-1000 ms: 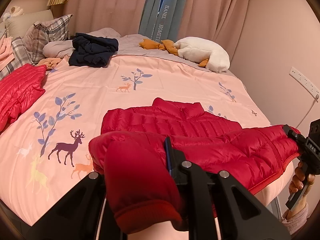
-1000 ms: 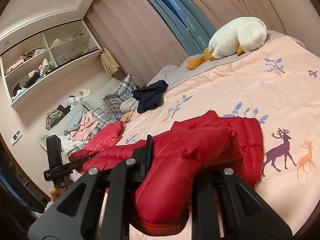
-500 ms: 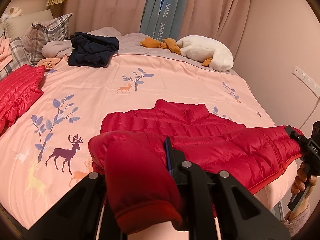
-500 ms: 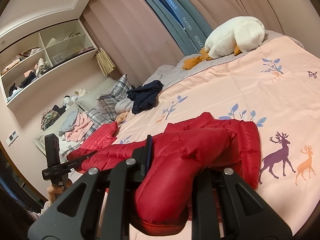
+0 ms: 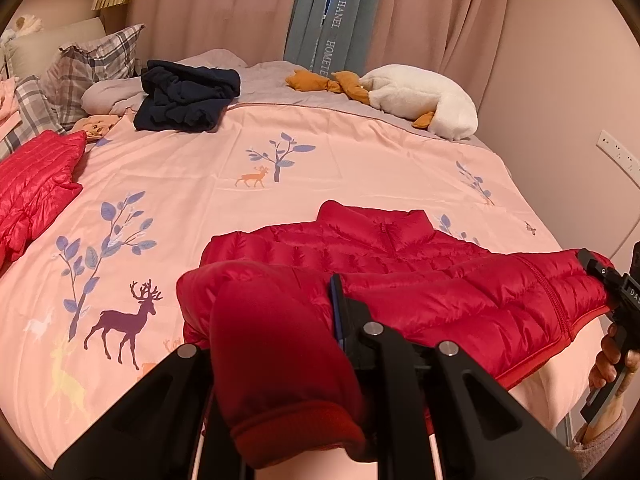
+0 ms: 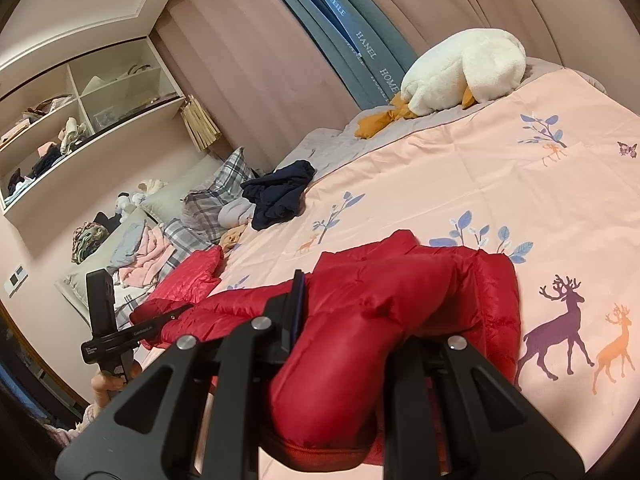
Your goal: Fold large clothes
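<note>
While both pairs of jaws are clamped on red cloth, the left gripper (image 5: 320, 320) holds one corner of the jacket (image 5: 400, 264) and the right gripper (image 6: 344, 320) holds the other corner at the near end. Each bunch of padded cloth bulges out between the fingers, so the grip looks firm. From these two corners the jacket stretches forward in a raised band; its far part with the collar lies flat on the bed (image 5: 280, 160), close to the near edge. I judge that the step in hand is the fold of the lower half over the upper half. The next move calls for both hands to go forward together at the same height, so that the hem comes down straight near the collar, and only then should the jaws let go. If one hand goes ahead, the fold may become crooked. Farther away lie a second red jacket (image 5: 36, 184) at the left side, a dark garment (image 5: 184, 96) and a white plush goose (image 5: 424, 100) near the curtain (image 5: 440, 12).
</note>
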